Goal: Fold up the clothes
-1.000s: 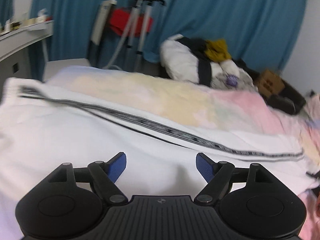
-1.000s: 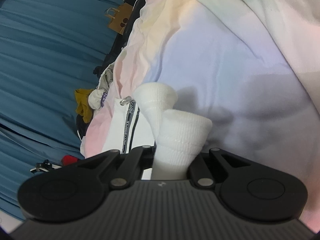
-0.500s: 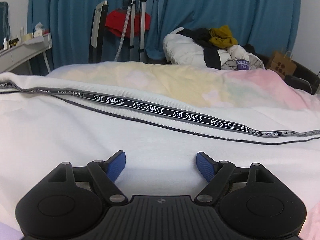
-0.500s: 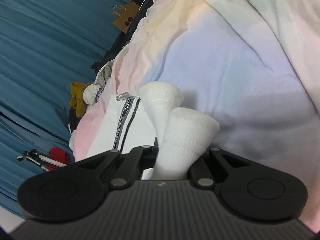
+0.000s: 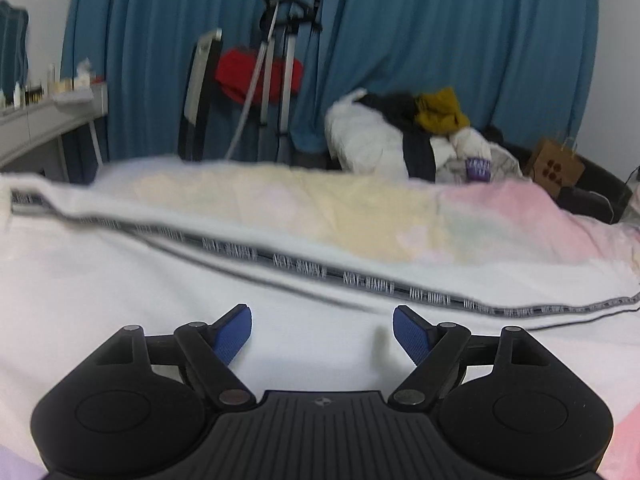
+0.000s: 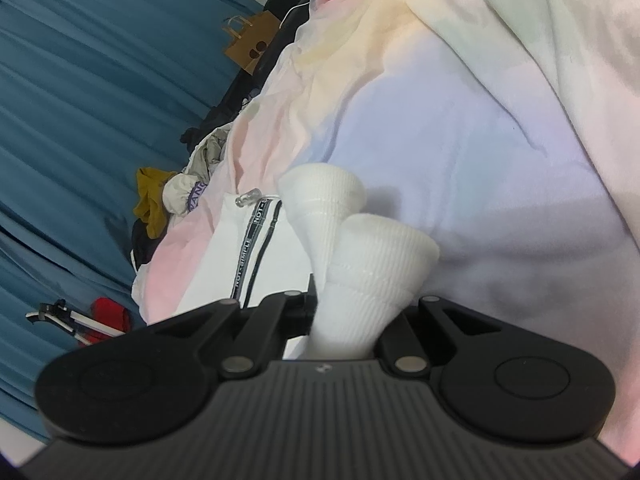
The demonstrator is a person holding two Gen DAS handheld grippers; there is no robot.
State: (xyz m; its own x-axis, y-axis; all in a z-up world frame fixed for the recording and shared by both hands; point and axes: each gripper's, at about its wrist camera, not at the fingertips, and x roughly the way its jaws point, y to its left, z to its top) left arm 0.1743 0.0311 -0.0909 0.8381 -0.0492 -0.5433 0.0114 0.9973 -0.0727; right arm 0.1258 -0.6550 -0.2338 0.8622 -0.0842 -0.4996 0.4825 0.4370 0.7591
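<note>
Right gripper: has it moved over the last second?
Yes. The right gripper, shut on the white cuffs, shifted slightly: the paper bag drifted right and up.

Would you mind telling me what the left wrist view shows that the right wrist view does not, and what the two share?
Only the left wrist view shows the left tongs open, blue pads apart above the spread white garment, plus a white shelf.

Only the right wrist view shows the right tongs shut on the garment's ribbed white cuffs, and a clear drawstring tip.

Both show the garment's lettered stripe, the pastel bedcover, blue curtain, clothes pile and brown paper bag.
</note>
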